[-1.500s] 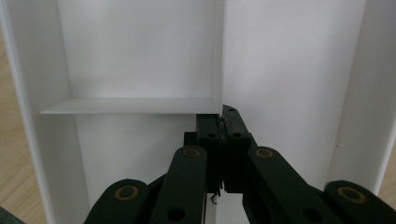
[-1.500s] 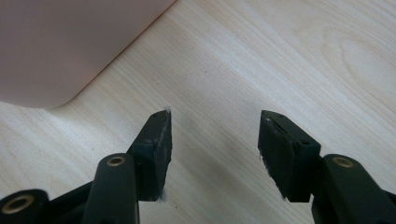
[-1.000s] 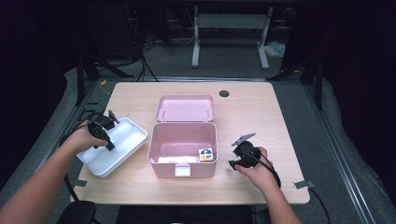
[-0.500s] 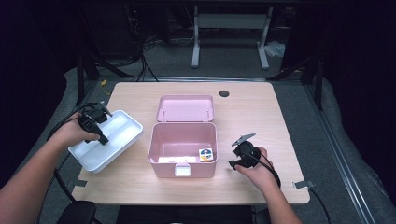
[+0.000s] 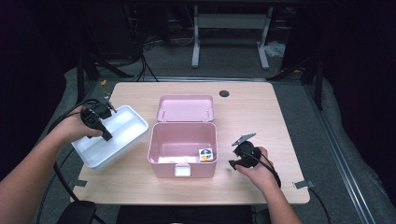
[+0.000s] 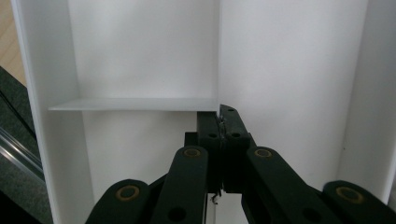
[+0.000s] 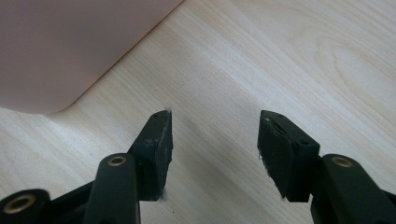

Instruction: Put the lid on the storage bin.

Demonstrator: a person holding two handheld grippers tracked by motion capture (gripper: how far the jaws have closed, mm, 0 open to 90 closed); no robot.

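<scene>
The left gripper [image 5: 103, 132] was clamped on the thin inner divider of the white tray [image 5: 122, 140], its jaws pressed together over the divider's top edge, as the left gripper view showed close up: the white tray [image 6: 289, 70] ran past the frame on every side, so its outer rim was cut off there and only a sliver of tabletop [image 6: 5, 42] showed at the far left. From above, the tray sat at the left edge of the tabletop [image 5: 261, 116], tilted and partly overhanging it (whether its near corner touched the wood was hard to tell). Just to its right stood the open pink box [image 5: 183, 161], lid laid back, with a small coloured cube [image 5: 206, 154] and a pale flat item inside too blurred to name. The right gripper [image 5: 237, 158] rested near the box's right side, jaws standing apart with nothing between them; in its own view, the right gripper [image 7: 212, 149] faced bare wood, with one rounded corner of the pink box [image 7: 60, 51] visible.
</scene>
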